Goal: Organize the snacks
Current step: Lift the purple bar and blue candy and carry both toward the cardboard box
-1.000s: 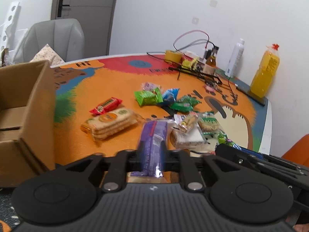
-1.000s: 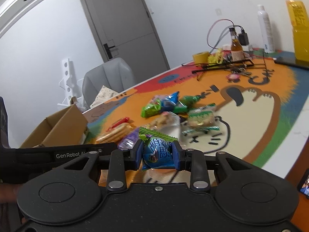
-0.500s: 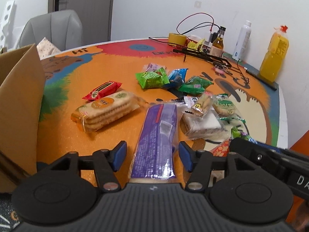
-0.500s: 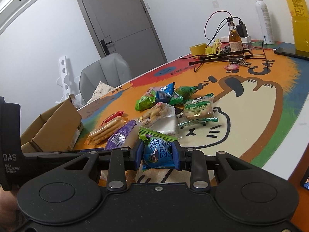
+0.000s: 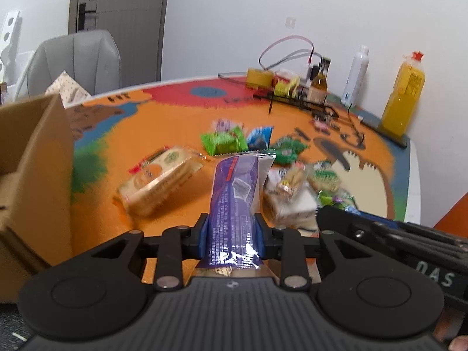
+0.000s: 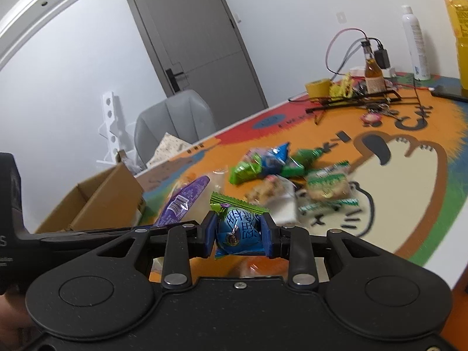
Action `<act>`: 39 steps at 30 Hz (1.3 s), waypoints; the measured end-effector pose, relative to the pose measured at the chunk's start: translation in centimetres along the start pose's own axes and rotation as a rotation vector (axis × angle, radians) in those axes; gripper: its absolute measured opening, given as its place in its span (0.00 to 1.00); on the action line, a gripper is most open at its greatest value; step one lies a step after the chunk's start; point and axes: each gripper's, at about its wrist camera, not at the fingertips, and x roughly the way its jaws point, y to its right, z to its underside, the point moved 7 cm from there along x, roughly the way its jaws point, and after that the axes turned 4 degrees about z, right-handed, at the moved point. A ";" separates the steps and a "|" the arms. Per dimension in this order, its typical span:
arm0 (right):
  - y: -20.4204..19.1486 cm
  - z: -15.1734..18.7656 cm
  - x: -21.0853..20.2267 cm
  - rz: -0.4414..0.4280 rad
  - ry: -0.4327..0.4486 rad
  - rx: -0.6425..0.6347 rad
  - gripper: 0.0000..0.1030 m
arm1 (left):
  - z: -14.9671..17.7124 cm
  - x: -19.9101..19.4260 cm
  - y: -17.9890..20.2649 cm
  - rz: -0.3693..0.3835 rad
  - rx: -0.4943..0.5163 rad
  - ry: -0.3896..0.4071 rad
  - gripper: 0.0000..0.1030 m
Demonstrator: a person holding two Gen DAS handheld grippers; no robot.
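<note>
Left claw pinches the long purple packet near one end, right claw clamps the blue candy; that slick wrapper probably slips or droops short of the cardboard box.

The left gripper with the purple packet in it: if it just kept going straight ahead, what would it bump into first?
Likely the green snack packet: the left gripper holds the purple packet pointing at it, though depth is unclear and it might pass above.
</note>
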 end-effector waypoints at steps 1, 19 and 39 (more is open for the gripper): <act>-0.3 -0.2 -0.1 -0.007 0.006 -0.003 0.29 | -0.3 -0.5 0.0 -0.001 0.002 0.012 0.29; -7.2 -3.9 -0.1 -0.163 0.056 -0.071 0.29 | -5.1 -8.3 -3.4 -0.097 -0.024 0.190 0.29; -16.3 -5.4 2.7 -0.334 0.018 -0.161 0.29 | -5.8 -13.7 -14.0 -0.289 -0.178 0.256 0.29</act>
